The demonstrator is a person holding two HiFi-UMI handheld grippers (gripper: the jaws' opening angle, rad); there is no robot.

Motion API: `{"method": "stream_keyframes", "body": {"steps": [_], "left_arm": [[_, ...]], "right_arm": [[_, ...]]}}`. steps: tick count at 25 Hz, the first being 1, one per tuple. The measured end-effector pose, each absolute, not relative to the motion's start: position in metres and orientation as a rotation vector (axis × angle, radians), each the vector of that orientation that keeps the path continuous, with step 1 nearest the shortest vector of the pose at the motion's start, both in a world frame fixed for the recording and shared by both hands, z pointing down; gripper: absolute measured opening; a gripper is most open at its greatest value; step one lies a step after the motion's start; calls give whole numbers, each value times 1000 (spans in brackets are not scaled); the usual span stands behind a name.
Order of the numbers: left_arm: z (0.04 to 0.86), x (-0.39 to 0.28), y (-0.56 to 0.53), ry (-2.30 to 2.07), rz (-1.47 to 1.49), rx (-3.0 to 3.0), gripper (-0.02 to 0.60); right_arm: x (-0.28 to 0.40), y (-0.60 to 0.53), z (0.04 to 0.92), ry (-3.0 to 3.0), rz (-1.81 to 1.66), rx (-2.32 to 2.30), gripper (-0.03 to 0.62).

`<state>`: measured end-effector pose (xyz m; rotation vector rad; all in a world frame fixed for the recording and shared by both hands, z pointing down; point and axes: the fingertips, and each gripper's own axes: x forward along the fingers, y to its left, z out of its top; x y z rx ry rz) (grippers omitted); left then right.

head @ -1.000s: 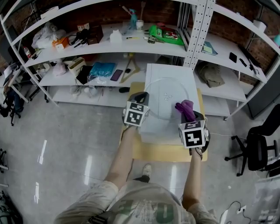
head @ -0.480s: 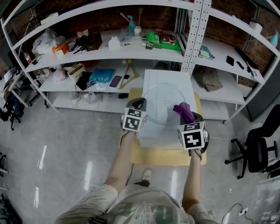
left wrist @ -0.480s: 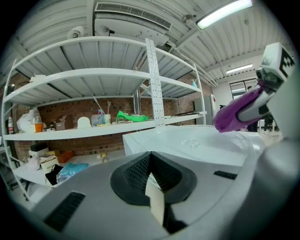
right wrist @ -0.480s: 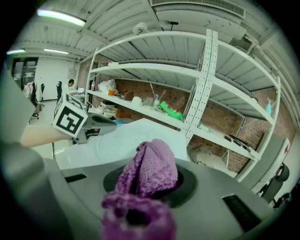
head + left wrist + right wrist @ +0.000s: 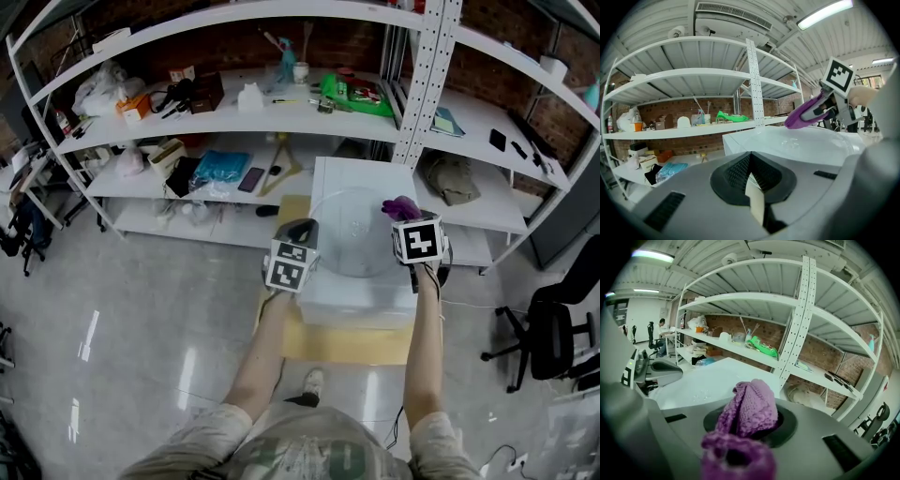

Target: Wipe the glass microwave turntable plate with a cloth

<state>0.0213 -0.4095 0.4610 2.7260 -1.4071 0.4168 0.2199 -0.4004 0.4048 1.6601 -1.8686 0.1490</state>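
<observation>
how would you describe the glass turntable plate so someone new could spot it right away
Start at the white shelving along the brick wall, then come down to the white box standing in front of it on a low yellowish board. The glass plate lies flat on top of that box. It is a clear round disc, the only see-through thing there, with the purple cloth near its far right rim.

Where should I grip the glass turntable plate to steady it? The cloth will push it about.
The glass turntable plate lies flat on the white box, so only its thin rim fits a gripper. Pinch the near-left rim, coming in level from the left; the purple cloth is at the far right.
</observation>
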Motion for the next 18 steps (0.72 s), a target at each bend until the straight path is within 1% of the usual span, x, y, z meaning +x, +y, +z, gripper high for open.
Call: {"method": "stream_keyframes", "body": {"steps": [8, 18], "left_arm": [[460, 21, -409, -1404, 437, 2729, 0], [461, 21, -412, -1407, 435, 2731, 0]], "right_arm": [[223, -390, 420, -1839, 213, 1696, 54], [217, -328, 421, -1897, 222, 1761, 54]]}}
